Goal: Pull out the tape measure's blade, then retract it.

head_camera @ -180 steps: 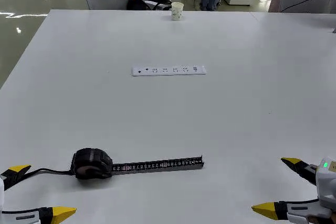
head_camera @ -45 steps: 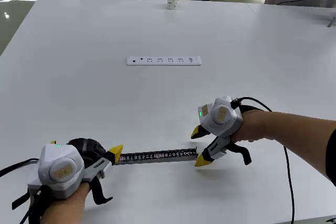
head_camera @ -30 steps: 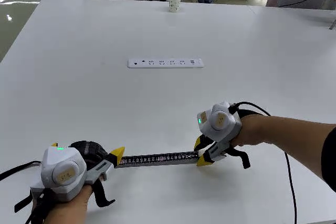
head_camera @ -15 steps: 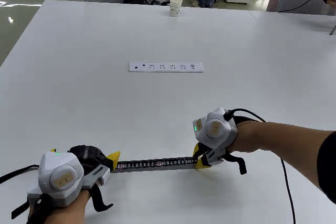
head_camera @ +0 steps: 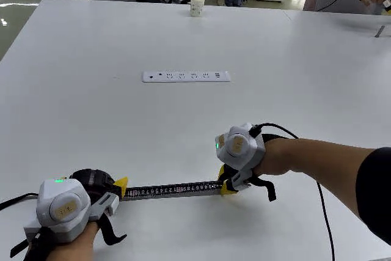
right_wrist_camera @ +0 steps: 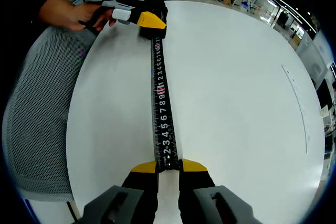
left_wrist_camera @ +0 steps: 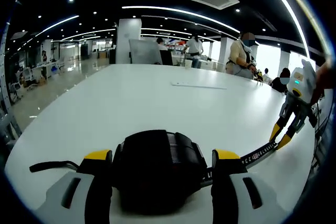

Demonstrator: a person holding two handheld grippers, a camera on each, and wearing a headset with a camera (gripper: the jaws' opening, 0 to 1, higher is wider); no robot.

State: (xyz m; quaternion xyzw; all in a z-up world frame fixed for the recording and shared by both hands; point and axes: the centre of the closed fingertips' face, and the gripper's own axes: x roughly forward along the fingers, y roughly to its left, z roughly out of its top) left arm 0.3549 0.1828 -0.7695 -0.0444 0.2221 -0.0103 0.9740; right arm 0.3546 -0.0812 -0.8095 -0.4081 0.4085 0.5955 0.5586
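Our left gripper [left_wrist_camera: 161, 156] clamps the tape measure case [left_wrist_camera: 157, 174]; our right gripper [right_wrist_camera: 168, 167] pinches the blade [right_wrist_camera: 159, 93] at its end.

Tip of blade [right_wrist_camera: 160, 98] hidden between jaws of right gripper [right_wrist_camera: 168, 167].

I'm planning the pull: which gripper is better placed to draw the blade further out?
Right. The right gripper is shut on the free end of the blade, so it can likely pull away; the left gripper clamps the tape measure case, anchoring it.
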